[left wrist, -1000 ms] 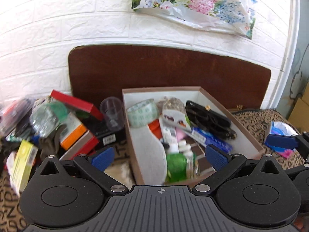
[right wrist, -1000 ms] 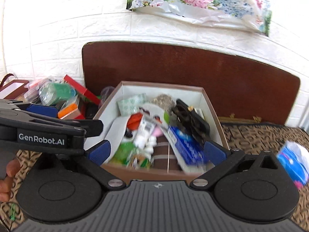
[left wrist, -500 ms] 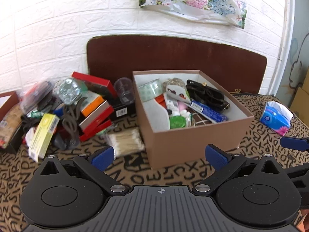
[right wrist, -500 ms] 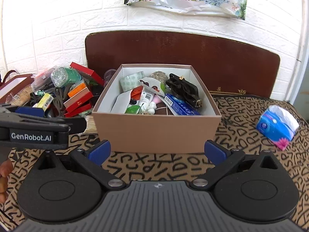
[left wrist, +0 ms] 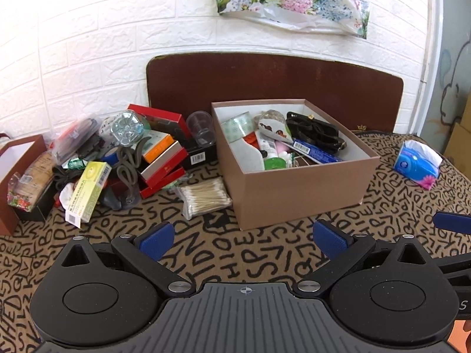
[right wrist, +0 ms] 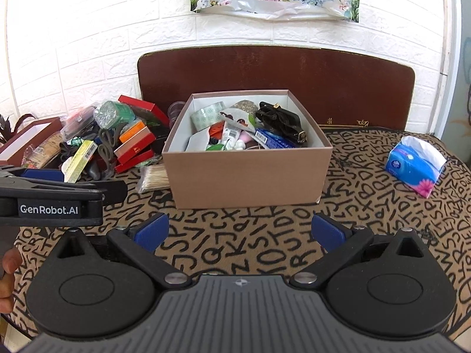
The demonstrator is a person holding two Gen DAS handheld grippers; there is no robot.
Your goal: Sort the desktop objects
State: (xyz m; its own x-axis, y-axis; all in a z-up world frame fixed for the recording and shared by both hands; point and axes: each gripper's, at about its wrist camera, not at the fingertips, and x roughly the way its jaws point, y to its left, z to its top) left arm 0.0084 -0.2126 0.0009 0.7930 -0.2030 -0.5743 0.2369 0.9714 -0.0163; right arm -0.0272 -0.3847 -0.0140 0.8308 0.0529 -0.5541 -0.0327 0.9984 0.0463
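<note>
A brown cardboard box (left wrist: 300,191) (right wrist: 247,176) stands mid-table, holding tape, tubes, a black pouch and other small items. Left of it lies a pile of loose objects: red boxes (left wrist: 162,158) (right wrist: 134,147), a yellow-green carton (left wrist: 88,188), a clear cup (left wrist: 201,128) and a bag of cotton swabs (left wrist: 206,197) (right wrist: 153,178). My left gripper (left wrist: 243,238) is open and empty, low over the tablecloth in front of the box. My right gripper (right wrist: 240,229) is open and empty, also short of the box.
A blue tissue pack (left wrist: 418,164) (right wrist: 415,166) lies at the right. A dark red open box (left wrist: 11,182) stands at the far left. A brown board (left wrist: 273,85) leans on the white brick wall behind. The left gripper's body (right wrist: 50,203) shows at the right wrist view's left.
Both grippers have drawn back and down from above the box to the near side of the table. The box and pile now look farther away. Both stayed open and empty.
</note>
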